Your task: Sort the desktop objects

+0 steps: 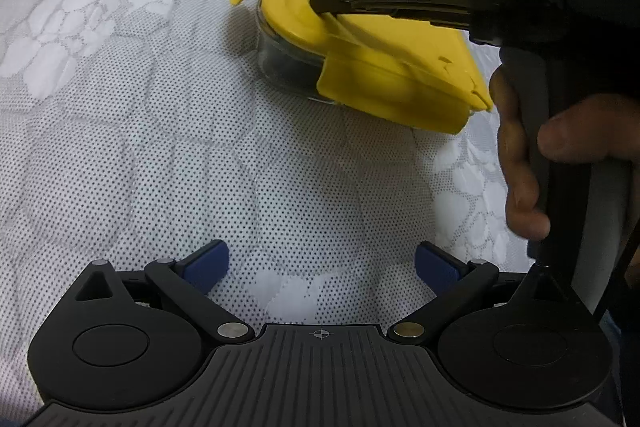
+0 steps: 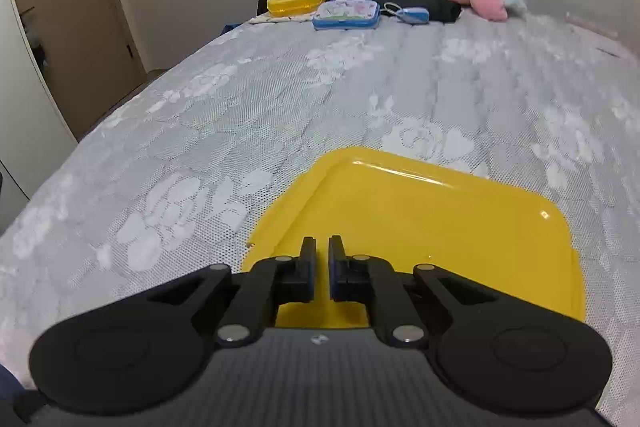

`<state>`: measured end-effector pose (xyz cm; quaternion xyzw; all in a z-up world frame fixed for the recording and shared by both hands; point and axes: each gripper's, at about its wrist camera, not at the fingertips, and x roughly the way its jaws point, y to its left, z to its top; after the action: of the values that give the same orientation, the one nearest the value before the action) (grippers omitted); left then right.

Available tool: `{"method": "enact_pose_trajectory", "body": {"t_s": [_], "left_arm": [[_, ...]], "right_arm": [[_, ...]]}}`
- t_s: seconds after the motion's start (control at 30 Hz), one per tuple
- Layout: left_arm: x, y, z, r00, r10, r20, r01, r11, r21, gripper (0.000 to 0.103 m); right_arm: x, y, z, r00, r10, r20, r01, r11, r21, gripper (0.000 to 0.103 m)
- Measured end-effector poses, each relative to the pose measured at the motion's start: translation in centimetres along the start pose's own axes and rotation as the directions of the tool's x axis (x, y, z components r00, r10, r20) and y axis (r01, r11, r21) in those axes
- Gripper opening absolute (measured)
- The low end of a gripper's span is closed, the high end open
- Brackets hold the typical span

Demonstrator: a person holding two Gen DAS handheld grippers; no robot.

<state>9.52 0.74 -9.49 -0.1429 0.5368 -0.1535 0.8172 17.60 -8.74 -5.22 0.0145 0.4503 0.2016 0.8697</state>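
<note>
The left gripper (image 1: 322, 263) is held wide apart over the gray bed cover (image 1: 160, 147), with nothing between its blue pads. Farther off, the right gripper (image 1: 320, 1) is squeezed tight on the yellow lid (image 1: 384, 67) — its long side runs from far-left to near-right, tipped above a clear box (image 1: 280, 55).

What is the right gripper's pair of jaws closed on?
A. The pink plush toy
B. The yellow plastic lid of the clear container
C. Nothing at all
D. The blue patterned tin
B: the left wrist view shows the right gripper clamped on the edge of the yellow plastic lid, tilting it over the clear container.
</note>
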Motion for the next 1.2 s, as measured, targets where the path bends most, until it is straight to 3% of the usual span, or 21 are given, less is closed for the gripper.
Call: {"method": "enact_pose_trajectory", "body": {"t_s": [0.23,0.33,0.4,0.47,0.53,0.57,0.6,0.67,0.73,0.77,0.8,0.93,1.03,1.1,1.2], "left_arm": [[-0.3,-0.1,-0.2,1.0,-0.013,0.019,0.013,1.0,-0.004,0.102],[-1.5,0.2,-0.4,0.993,-0.085,0.085,0.088,0.996,-0.023,0.102],[-3.1,0.5,-0.4,0.964,-0.197,0.179,0.205,0.978,-0.027,0.102],[-4.5,0.7,0.0,0.915,-0.302,0.269,0.32,0.947,-0.026,0.102],[-4.9,0.6,1.2,0.865,-0.392,0.312,0.426,0.903,-0.047,0.102],[-4.9,0.4,2.1,0.849,-0.416,0.326,0.456,0.888,-0.053,0.102],[-5.2,0.0,3.1,0.846,-0.404,0.347,0.446,0.894,-0.046,0.102],[-5.4,-1.3,5.5,0.849,-0.337,0.408,0.367,0.93,0.005,0.101],[-4.6,-2.8,7.4,0.845,-0.308,0.437,0.321,0.946,0.046,0.091],[-4.0,-3.3,8.3,0.849,-0.308,0.429,0.314,0.948,0.058,0.064],[-3.3,-3.7,9.3,0.853,-0.308,0.421,0.308,0.949,0.07,0.05],[0.3,-3.3,10.5,0.863,-0.305,0.403,0.29,0.952,0.1,0.05],[0.7,-1.5,9.5,0.896,-0.279,0.346,0.265,0.96,0.086,0.05],[1.2,-1.1,9.4,0.899,-0.279,0.337,0.259,0.96,0.105,0.047],[1.8,-0.8,9.6,0.896,-0.292,0.335,0.266,0.956,0.123,0.045]], "right_arm": [[0.2,0.0,1.2,1.0,-0.01,-0.002,0.01,1.0,-0.008,0.007],[-1.1,-1.4,2.2,0.997,-0.001,0.083,-0.004,0.998,0.055,0.01],[-4.1,-3.3,2.0,0.985,-0.046,0.166,0.03,0.995,0.099,0.013],[-7.1,-5.4,1.6,0.966,-0.108,0.237,0.074,0.986,0.149,0.023],[-9.5,-7.7,0.3,0.936,-0.205,0.285,0.144,0.964,0.223,0.031],[-10.2,-8.6,-0.5,0.923,-0.242,0.3,0.166,0.952,0.256,0.033],[-10.6,-9.5,-1.3,0.912,-0.269,0.31,0.18,0.941,0.287,0.033],[-10.4,-10.4,-3.0,0.894,-0.308,0.325,0.198,0.923,0.331,0.032],[-9.3,-10.6,-4.6,0.887,-0.321,0.332,0.202,0.916,0.348,0.031],[-8.6,-10.6,-5.2,0.89,-0.313,0.333,0.193,0.918,0.347,0.026],[-8.0,-10.5,-5.6,0.893,-0.303,0.332,0.19,0.923,0.334,0.024],[-5.6,-9.7,-5.3,0.894,-0.283,0.348,0.211,0.95,0.231,0.022],[-4.1,-9.9,-5.1,0.913,-0.234,0.333,0.161,0.959,0.232,0.022],[-2.9,-9.9,-5.2,0.925,-0.226,0.305,0.16,0.961,0.225,0.02],[-1.7,-8.6,-5.5,0.917,-0.242,0.316,0.214,0.969,0.121,0.018]]}}
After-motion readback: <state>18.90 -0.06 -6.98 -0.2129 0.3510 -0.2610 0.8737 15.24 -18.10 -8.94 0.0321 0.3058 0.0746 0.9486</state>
